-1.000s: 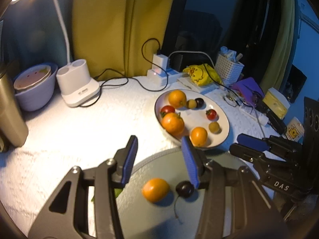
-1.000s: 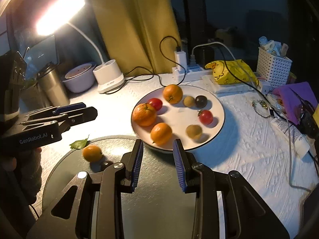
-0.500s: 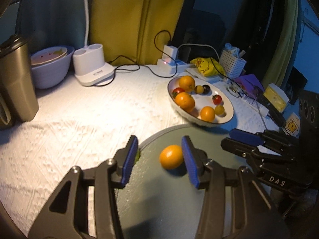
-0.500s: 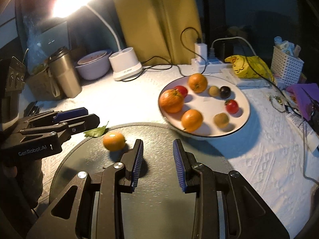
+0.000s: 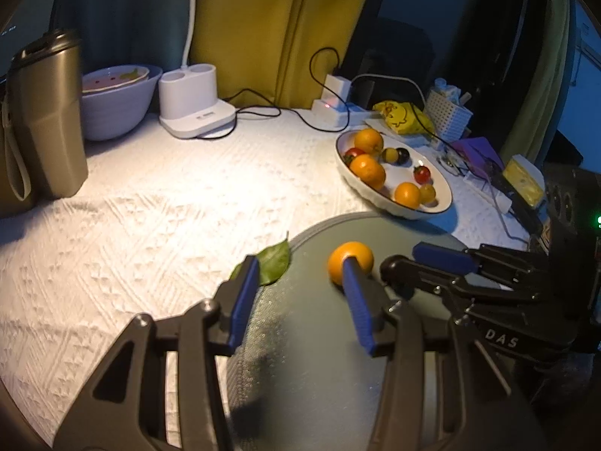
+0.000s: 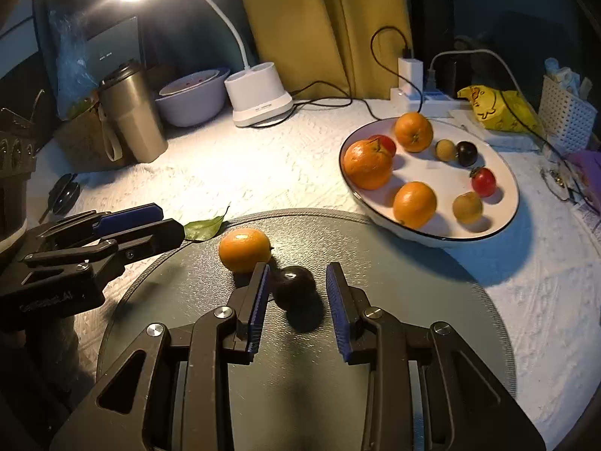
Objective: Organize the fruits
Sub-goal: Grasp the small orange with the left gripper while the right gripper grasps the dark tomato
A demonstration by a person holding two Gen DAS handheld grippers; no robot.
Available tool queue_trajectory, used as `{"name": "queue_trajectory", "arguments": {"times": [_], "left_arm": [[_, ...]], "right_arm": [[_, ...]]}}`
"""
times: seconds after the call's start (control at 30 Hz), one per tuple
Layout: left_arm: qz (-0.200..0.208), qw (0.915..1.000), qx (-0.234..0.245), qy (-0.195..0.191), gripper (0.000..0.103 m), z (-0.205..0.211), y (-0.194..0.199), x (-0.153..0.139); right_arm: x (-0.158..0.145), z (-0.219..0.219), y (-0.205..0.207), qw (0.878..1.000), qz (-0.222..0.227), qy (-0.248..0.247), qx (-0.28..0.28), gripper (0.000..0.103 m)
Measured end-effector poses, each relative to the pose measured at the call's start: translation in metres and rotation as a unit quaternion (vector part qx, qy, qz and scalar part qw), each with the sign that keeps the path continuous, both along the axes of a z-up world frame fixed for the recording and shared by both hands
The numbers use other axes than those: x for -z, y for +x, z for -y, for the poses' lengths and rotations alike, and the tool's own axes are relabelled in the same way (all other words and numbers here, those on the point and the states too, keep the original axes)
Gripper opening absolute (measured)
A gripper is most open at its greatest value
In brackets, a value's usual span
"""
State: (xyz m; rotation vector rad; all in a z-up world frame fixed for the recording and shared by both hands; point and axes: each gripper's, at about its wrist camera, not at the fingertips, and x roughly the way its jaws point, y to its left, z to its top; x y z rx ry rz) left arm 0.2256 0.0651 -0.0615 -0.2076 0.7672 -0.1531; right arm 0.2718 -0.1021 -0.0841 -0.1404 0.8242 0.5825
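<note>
The right gripper (image 6: 296,293) stands with its fingers apart around the dark plum (image 6: 293,286) on the round grey mat (image 6: 432,300); the plum lies between the blue pads, near the left one, and no pad is seen to press it. The small orange (image 6: 245,249) lies just beside the plum, toward the left gripper (image 5: 300,297); the left gripper's fingers are spread and hold nothing. The white plate (image 6: 503,173) carries the remaining fruit and sits at the far right edge of the mat; a green leaf (image 6: 204,228) lies at the mat's far left edge.

Step in hand, as judged: grasp the plum for sorting. Procedure: centre the plum between the pads before closing; close slowly, since a round, smooth fruit is likely to roll or squirt forward; keep the left pad off the orange so that it is not nudged away; apply only enough force to lift, as soft skin may bruise.

Change from the frame half a second ago: the right gripper has advanced on the mat, so that the plum, then hidden behind its left finger, now shows between the fingers; in the left wrist view the orange has shifted from between the left gripper's fingers to behind its right finger; the plate's contents are unchanged.
</note>
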Motion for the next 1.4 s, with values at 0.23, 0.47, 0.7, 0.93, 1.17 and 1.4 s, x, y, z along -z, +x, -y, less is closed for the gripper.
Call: {"name": "queue_trajectory", "arguments": {"times": [0.23, 0.47, 0.7, 0.93, 1.17, 1.4], "left_arm": [[-0.006, 1.0, 0.007, 0.001, 0.047, 0.003, 0.004, 0.003], [-0.012, 0.9998, 0.017, 0.005, 0.047, 0.013, 0.011, 0.005], [-0.019, 0.9993, 0.03, 0.01, 0.047, 0.026, 0.021, 0.007], [-0.028, 0.9985, 0.042, 0.022, 0.048, 0.041, 0.033, 0.011], [-0.049, 0.9969, 0.045, 0.042, 0.047, 0.052, 0.043, 0.023], [-0.046, 0.9967, 0.05, 0.044, 0.038, 0.057, 0.047, 0.023]], "right_arm": [[0.008, -0.005, 0.005, 1.0, -0.01, -0.005, -0.003, 0.033], [0.01, 0.0, 0.011, 1.0, -0.02, 0.005, -0.01, 0.03], [0.007, 0.008, 0.013, 1.0, -0.015, 0.011, -0.01, 0.029], [0.001, 0.024, 0.016, 1.0, -0.009, 0.02, 0.001, 0.029], [-0.005, 0.043, 0.019, 0.999, -0.003, 0.029, 0.015, 0.029], [-0.011, 0.06, 0.024, 0.999, 0.005, 0.038, 0.027, 0.029]]}}
